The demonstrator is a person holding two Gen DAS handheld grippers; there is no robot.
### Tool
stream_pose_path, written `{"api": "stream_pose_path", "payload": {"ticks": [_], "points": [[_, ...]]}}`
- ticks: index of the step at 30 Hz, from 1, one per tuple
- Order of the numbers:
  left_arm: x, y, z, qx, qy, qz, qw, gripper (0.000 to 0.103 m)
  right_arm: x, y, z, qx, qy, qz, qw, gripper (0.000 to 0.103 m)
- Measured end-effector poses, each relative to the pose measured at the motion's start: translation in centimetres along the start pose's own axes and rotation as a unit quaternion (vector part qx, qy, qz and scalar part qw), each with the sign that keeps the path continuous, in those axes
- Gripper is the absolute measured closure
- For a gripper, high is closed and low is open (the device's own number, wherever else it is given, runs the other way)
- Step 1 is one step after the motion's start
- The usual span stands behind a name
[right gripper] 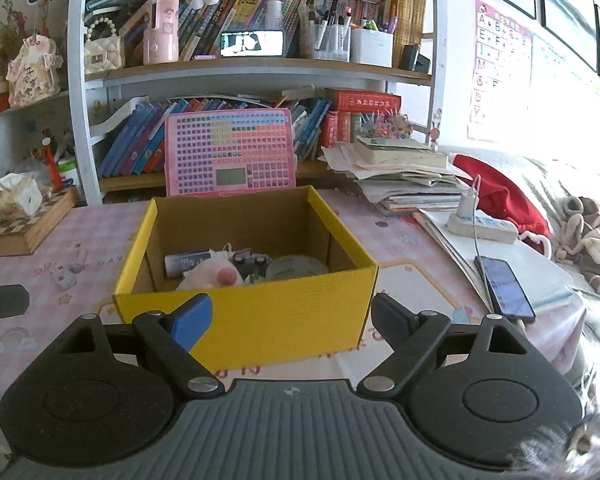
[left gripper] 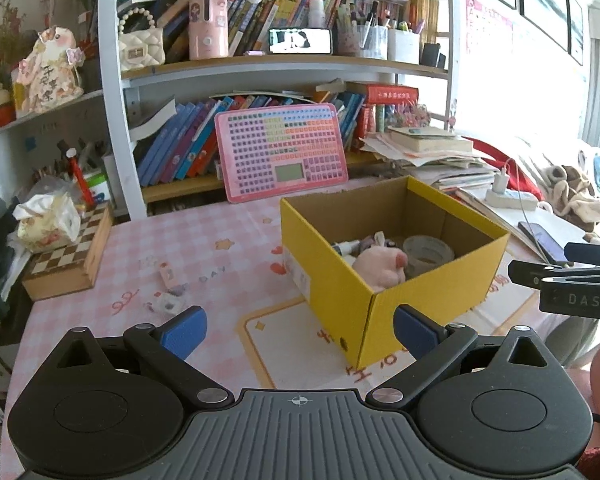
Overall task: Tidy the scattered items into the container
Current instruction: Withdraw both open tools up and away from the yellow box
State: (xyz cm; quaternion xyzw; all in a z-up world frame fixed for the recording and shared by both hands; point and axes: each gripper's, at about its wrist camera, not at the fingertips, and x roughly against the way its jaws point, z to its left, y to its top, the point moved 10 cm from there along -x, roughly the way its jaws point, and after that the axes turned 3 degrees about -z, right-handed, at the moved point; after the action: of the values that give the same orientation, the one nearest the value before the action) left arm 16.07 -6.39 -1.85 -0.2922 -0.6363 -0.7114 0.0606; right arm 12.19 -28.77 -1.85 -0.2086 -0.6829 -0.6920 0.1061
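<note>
Box (right gripper: 260,312), yellow card with its top open, stands on the pink checked table (left gripper: 204,240), nearer the right side. Inside lie a pink plush (right gripper: 216,274), a tape roll (right gripper: 296,268), a tube (right gripper: 188,261) and something small and dark that is hard to make out; the near wall hides the bottom of all of them. Two small items (left gripper: 168,288) lie on the cloth left of the box, too blurred to name, with bare table around them. Further left a chessboard case (left gripper: 66,258) sits at the table edge under a crumpled tissue pack (left gripper: 46,220).

Left gripper (left gripper: 300,332) hovers over the near table with its blue pads spread wide and nothing between them; the box's near corner stands just ahead of its right finger. Right gripper (right gripper: 290,320) faces the box's front wall, jaws spread and empty. Part of it shows at the right edge of the left view, lettered "DAS".

Behind the box a pink key-grid board (right gripper: 228,152) leans on the bookshelf. To the right, a paper stack (right gripper: 404,176), a power strip (right gripper: 482,226) and a phone (right gripper: 506,288) crowd the table. A wall chart (right gripper: 496,68) shows the letters A, B, E, F; "DAY" is printed on the cloth.
</note>
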Motion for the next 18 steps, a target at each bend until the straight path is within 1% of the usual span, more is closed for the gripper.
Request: {"api": "stream_pose_path", "payload": {"ticks": [6, 11, 13, 18], "points": [[1.3, -1.2, 1.0, -0.001, -0.004, 0.006, 1.0000, 0.002, 1.5, -1.5, 1.6, 0.001, -0.003, 0.009, 1.000, 0.015], [2.2, -2.5, 1.8, -0.002, -0.002, 0.016, 0.9999, 0.002, 2.2, -2.9, 3.5, 0.003, 0.007, 0.023, 1.000, 0.013], [2.6, -3.1, 2.3, -0.003, 0.002, 0.023, 0.9997, 0.002, 2.2, -3.6, 4.4, 0.001, 0.014, 0.033, 0.999, 0.012], [3.3, -4.6, 3.8, -0.021, 0.031, 0.040, 0.9985, 0.002, 2.2, -4.6, 6.7, 0.004, 0.037, 0.059, 0.998, 0.012]]}}
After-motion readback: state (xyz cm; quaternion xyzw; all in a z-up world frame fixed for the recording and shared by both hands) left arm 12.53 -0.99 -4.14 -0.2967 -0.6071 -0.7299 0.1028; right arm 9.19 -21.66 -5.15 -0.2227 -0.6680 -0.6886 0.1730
